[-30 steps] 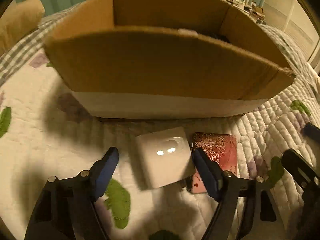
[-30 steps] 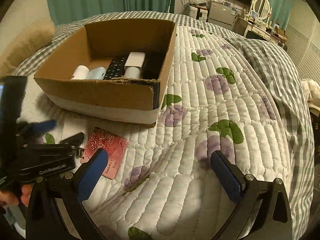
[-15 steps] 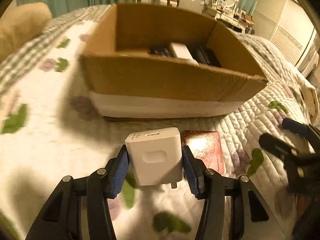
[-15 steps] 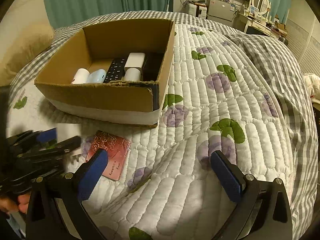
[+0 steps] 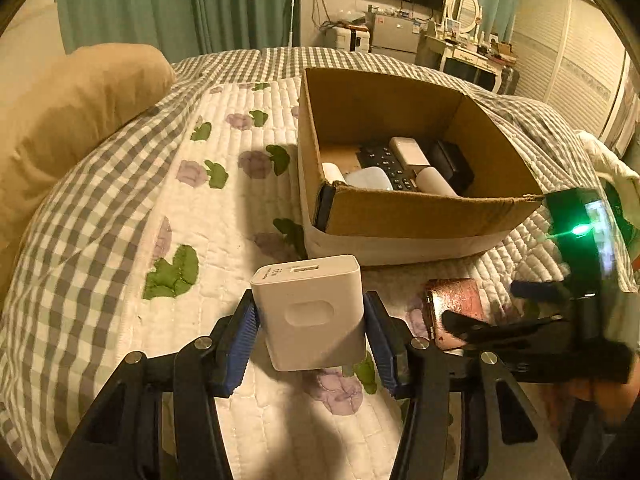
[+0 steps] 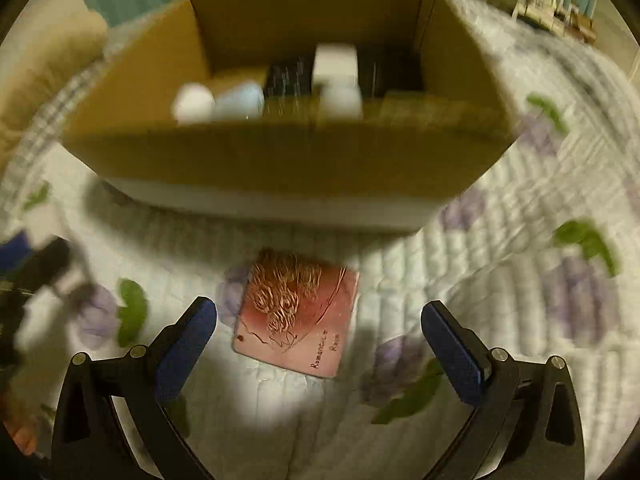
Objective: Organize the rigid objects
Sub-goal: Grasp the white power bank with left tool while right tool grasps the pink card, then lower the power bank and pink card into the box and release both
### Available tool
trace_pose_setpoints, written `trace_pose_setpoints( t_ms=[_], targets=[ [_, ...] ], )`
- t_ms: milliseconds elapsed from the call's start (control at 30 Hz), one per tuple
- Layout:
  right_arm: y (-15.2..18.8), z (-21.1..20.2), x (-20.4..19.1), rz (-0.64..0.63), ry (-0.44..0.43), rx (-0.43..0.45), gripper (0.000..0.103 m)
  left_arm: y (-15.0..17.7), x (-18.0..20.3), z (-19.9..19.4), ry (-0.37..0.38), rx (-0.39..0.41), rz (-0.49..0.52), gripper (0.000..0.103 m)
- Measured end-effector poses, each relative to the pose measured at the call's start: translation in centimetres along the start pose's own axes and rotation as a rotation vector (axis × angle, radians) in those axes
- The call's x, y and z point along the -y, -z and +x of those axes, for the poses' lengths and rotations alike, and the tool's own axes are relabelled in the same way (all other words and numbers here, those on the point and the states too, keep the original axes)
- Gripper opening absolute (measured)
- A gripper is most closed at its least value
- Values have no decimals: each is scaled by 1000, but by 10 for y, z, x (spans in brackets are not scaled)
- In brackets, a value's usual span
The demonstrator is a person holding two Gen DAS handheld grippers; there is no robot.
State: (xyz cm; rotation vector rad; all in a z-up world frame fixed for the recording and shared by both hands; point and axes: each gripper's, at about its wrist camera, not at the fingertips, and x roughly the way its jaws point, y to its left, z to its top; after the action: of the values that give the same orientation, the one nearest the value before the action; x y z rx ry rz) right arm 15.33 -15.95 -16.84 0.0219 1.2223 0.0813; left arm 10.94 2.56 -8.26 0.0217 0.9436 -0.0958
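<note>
My left gripper [image 5: 311, 320] is shut on a white charger block [image 5: 312, 308] and holds it above the quilt, short of the cardboard box [image 5: 420, 216]. The box [image 6: 280, 152] holds several items: white cylinders, a black remote, a white block, a black case. A pink rose-patterned flat case [image 6: 296, 316] lies on the quilt in front of the box. My right gripper [image 6: 318, 332] is open, its blue pads either side of the pink case and just above it. The right gripper also shows in the left wrist view [image 5: 540, 320] over the pink case [image 5: 452, 304].
A quilted floral bedspread [image 5: 192, 208] with a grey checked border covers the bed. A tan pillow [image 5: 68, 112] lies at the far left. A dresser, mirror and TV stand beyond the bed. The right wrist view is motion-blurred.
My left gripper closed on the white charger and lifted it off the quilt. My right gripper swung left and down over the pink case.
</note>
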Motion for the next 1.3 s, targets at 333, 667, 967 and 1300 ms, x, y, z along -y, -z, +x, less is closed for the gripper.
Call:
trace_pose_setpoints(
  t_ms=[333, 667, 967, 1300],
  targets=[
    [-1, 28, -20, -61, -44, -39, 89, 8, 6, 9, 26, -19, -9, 53],
    [36, -28, -29, -140, -71, 182, 68, 11, 3, 2, 26, -4, -17, 53],
    [54, -51, -19, -138, -109, 257, 68, 7, 6, -10, 31, 22, -12, 53],
    [25, -156, 3, -136, -131, 479, 68, -31, 19, -56, 62, 148, 22, 53]
  ],
)
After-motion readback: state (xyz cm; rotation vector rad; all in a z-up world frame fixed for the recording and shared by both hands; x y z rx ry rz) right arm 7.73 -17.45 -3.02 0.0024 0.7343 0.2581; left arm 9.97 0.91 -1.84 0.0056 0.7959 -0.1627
